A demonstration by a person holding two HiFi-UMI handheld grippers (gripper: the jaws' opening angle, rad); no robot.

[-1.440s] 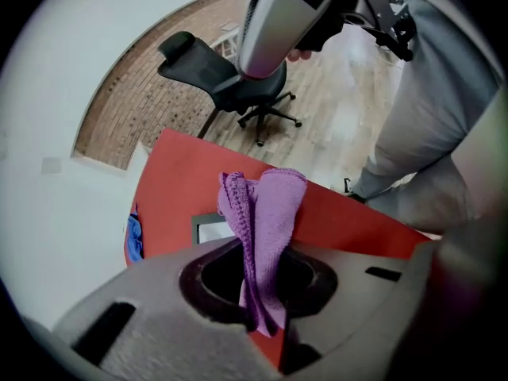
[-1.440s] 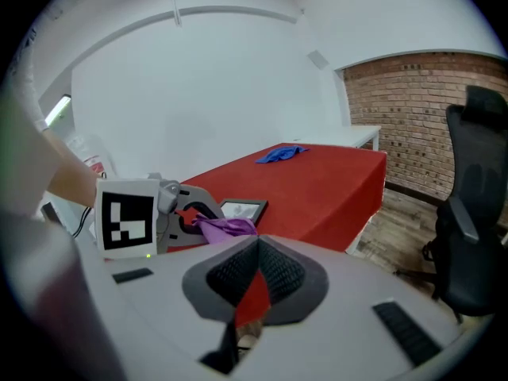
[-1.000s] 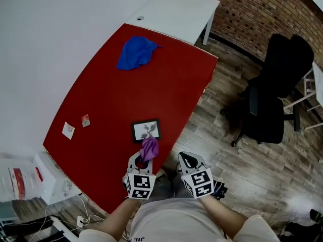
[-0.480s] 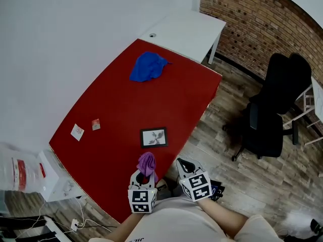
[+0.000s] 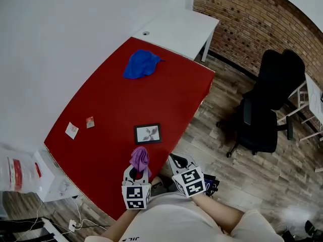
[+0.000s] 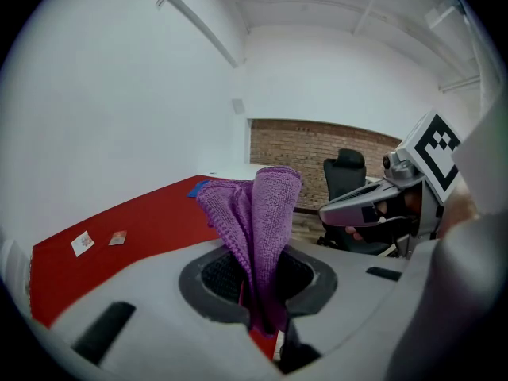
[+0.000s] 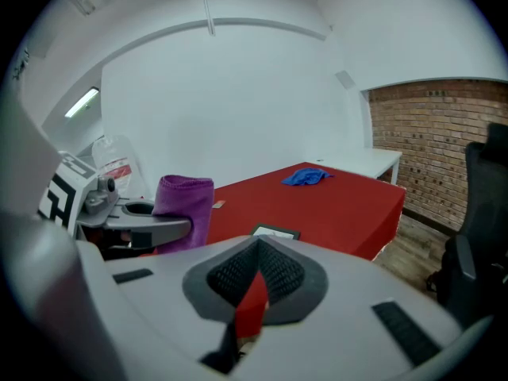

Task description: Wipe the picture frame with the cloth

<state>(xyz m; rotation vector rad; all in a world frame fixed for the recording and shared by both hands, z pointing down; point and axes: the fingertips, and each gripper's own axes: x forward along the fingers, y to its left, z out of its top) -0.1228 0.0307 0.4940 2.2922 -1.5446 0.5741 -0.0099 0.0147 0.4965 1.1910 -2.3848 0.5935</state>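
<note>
The small black picture frame (image 5: 147, 133) lies flat on the red table (image 5: 116, 100), near its front edge; it also shows low in the right gripper view as the frame (image 7: 275, 232). My left gripper (image 5: 139, 167) is shut on a purple cloth (image 5: 140, 157), just short of the frame and not touching it. In the left gripper view the cloth (image 6: 258, 213) stands bunched up out of the left gripper (image 6: 260, 288). My right gripper (image 5: 176, 161) hovers beside it at the table's edge, and the right gripper (image 7: 255, 252) is shut on nothing.
A blue cloth (image 5: 141, 63) lies at the far end of the red table. Two small cards (image 5: 71, 130) sit near its left edge. A white table (image 5: 176, 29) stands beyond, a black office chair (image 5: 267, 110) on the wooden floor to the right, and a white bag (image 5: 20, 173) lower left.
The left gripper has drawn the purple cloth back from the frame's near edge toward the person. The right gripper stayed beside it. The head view shifted slightly.
</note>
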